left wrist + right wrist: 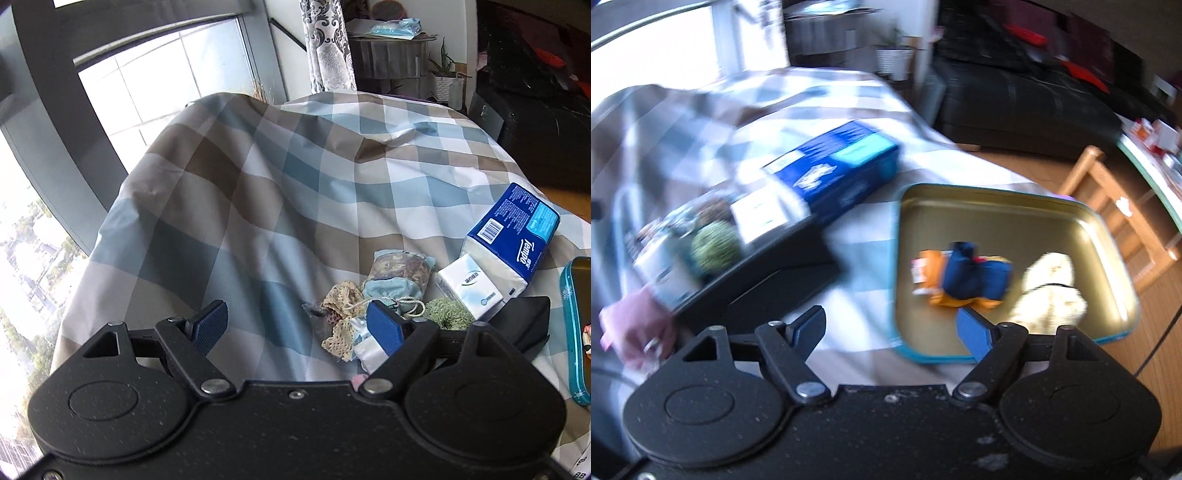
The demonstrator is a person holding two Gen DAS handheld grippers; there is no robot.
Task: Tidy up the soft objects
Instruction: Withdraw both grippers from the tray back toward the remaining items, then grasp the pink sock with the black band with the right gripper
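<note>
On the checked cloth lies a heap of soft things: a beige crochet piece, a patterned fabric pouch, a green crochet piece and a small white tissue pack. My left gripper hovers open just left of the heap with only cloth between its fingers; its right finger overlaps the heap's edge. My right gripper is open and empty at the near left corner of a gold tin with a teal rim. The tin holds a blue and orange soft item and a cream plush.
A blue Tempo tissue pack lies beside the heap and is blurred in the right wrist view. A black gripper body with a pink sleeve sits left of the tin. A window is at the left, and a dark sofa and wooden chair stand beyond.
</note>
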